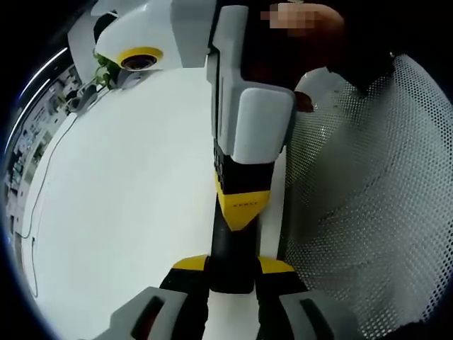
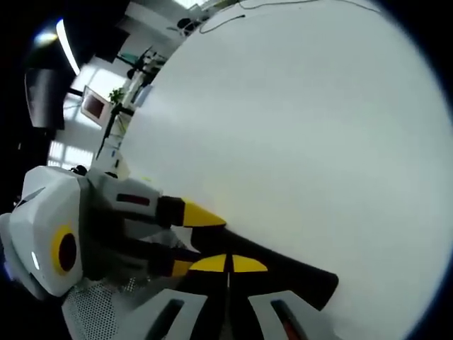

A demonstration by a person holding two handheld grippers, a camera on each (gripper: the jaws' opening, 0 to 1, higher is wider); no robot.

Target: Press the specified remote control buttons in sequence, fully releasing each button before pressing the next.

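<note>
In the left gripper view, a thin cable [image 1: 32, 212] trails along the far left edge of the white table [image 1: 127, 198], well apart from the work. At the centre my left gripper [image 1: 232, 265] is clamped on the near end of the black remote [image 1: 230, 241], one yellow tip on each side of it, so the remote runs straight away from me above the table. The right gripper [image 1: 243, 205] comes down from the top with its yellow tip on the remote's upper face; I judge it is at a button, though I cannot make out any buttons. To the right a white perforated mesh surface [image 1: 368, 198] sits just beside the remote. In the right gripper view, the left gripper [image 2: 191, 241] reaches in from the left, gripping the remote [image 2: 297, 280], and the right gripper [image 2: 228, 263] has its two tips closed together, holding nothing, resting on the dark body. The main risk I see is leverage: pushing down away from the held end could pivot the remote in the left jaws or slide it out. The blunt paired tip could also straddle two buttons, since I cannot see them. Lifting too little would leave a button half pressed before the next one.
</note>
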